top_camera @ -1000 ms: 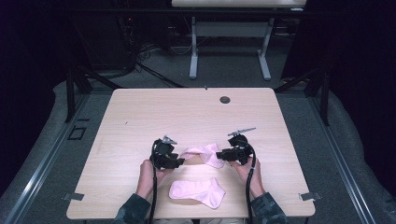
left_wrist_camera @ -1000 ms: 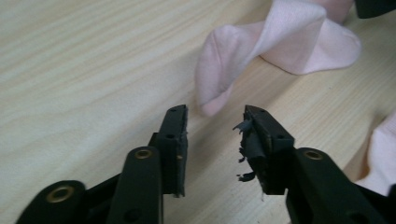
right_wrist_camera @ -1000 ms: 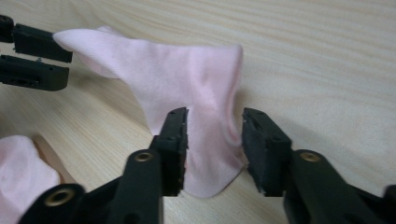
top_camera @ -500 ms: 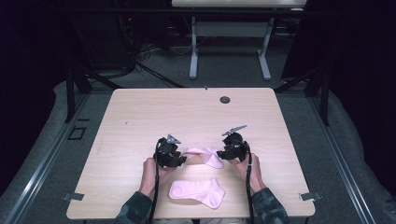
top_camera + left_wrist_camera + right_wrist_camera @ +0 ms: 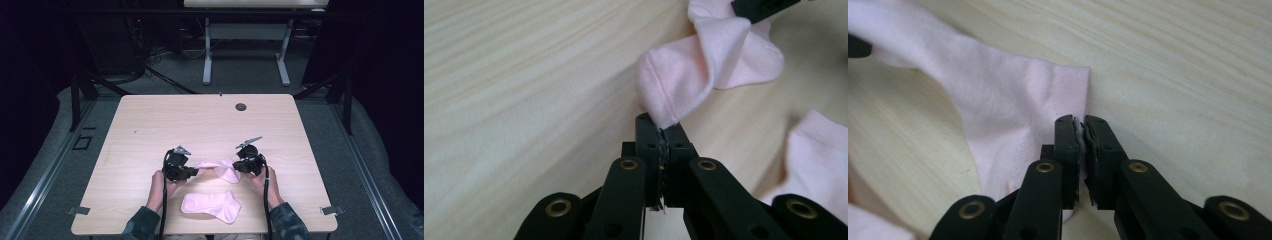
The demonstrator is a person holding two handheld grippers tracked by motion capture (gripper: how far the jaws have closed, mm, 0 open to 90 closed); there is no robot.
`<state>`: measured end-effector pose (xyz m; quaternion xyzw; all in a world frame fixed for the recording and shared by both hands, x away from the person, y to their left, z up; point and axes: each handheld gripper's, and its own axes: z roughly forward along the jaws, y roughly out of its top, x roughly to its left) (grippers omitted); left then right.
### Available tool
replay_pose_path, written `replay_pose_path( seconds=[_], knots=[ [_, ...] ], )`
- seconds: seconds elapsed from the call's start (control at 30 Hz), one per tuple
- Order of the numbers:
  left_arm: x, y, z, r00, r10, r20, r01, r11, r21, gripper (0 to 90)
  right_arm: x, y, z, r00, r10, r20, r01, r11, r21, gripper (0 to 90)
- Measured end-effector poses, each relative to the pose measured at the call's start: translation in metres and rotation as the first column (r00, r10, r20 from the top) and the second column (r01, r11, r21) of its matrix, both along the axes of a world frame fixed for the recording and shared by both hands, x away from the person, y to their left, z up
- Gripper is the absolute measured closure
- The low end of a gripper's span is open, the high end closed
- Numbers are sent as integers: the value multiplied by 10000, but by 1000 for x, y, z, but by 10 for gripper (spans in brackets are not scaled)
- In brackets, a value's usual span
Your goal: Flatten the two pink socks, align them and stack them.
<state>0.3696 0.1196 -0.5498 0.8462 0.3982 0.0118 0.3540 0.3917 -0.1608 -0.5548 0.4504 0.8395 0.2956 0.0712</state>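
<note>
Over the last second both grippers have come slightly inward and nearer the person, and the pink sock (image 5: 218, 168) between them now hangs slack and twisted rather than stretched, which suggests it is being carried toward the second pink sock (image 5: 212, 205), probably to pair or stack them. The left gripper (image 5: 196, 172) has its jaws pressed together on a corner of the sock's cuff end, seen clearly in the left gripper view (image 5: 659, 131), and the right gripper (image 5: 236, 166) is clamped on the opposite edge of the fabric (image 5: 1079, 131). The held sock sits near the front middle of the wooden table (image 5: 150, 125), its long axis running roughly from 9 o'clock to 3 o'clock, with a lobe drooping toward 5 o'clock at the right gripper's side. The second sock lies flat just at 6 o'clock of it, close to the table's near edge, also lying 9 to 3 with its bend toward the right.
</note>
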Motion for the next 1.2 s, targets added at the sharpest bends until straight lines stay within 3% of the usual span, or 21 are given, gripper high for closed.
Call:
replay_pose_path(
  seconds=[0.13, 0.2, 0.23, 0.3, 0.33, 0.47, 0.57, 0.63, 0.77, 0.87, 0.9, 0.93, 1.0, 1.07, 1.1, 1.2],
  knots=[
    [-5, 14, 10, 9946, -360, -978, 349, 9993, -128, 888, -10, -10, 13, 9997, -184, -130, 195, 9961, 863, 840],
    [-4, 18, 12, 9916, -446, -1216, 446, 9990, -28, 887, -11, -10, 16, 9996, -156, -248, 178, 9958, 897, 836],
    [-3, 21, 12, 9919, -352, -1224, 352, 9994, -24, 885, -10, -9, 15, 9995, -185, -258, 202, 9975, 671, 832],
    [0, 23, 11, 9942, 57, -1072, -23, 9995, 314, 864, -7, -5, 10, 9994, -242, -236, 254, 9982, 538, 823],
    [2, 25, 11, 9952, 289, -939, -248, 9987, 442, 834, -6, -2, 8, 9994, -269, -202, 272, 9995, 135, 817],
    [6, 29, 7, 9940, 785, -759, -742, 9956, 575, 684, -2, 4, -1, 9990, -430, 86, 434, 9979, -491, 726],
    [6, 29, 9, 9941, 1008, -404, -987, 9938, 520, 585, -1, 2, 0, 9985, -514, 180, 519, 9983, -264, 677],
    [8, 28, 11, 9923, 1239, -13, -1236, 9907, 574, 501, -1, -2, 3, 9979, -593, 272, 603, 9974, -401, 647],
    [18, 23, 13, 9901, 1382, 234, -1390, 9897, 335, 481, -5, -2, 3, 9981, -568, 225, 574, 9980, -264, 623],
    [26, 13, 15, 9885, 1415, 530, -1445, 9878, 587, 478, -6, 0, 1, 9983, -523, 263, 529, 9983, -233, 621],
    [30, 10, 15, 9891, 1395, 480, -1424, 9877, 648, 472, -6, 0, 1, 9986, -495, 191, 503, 9978, -432, 626],
    [35, 6, 14, 9904, 1326, 402, -1353, 9880, 744, 473, -6, 1, 0, 9988, -477, 137, 481, 9983, -321, 630],
    [43, 0, 11, 9894, 1355, 520, -1407, 9832, 1161, 489, -5, 2, -2, 9989, -448, 126, 453, 9981, -410, 652],
    [50, -6, 4, 9924, 1164, 389, -1209, 9821, 1448, 538, -5, 3, -4, 9992, -404, 53, 406, 9985, -375, 678],
    [52, -7, -1, 9936, 1110, 199, -1127, 9835, 1418, 624, -5, 4, -5, 9990, -408, 166, 414, 9982, -434, 701],
    [55, -11, -8, 9950, 1003, 9, -993, 9839, 1488, 760, -6, 6, -6, 9998, -197, -14, 196, 9983, -555, 751]
  ],
)
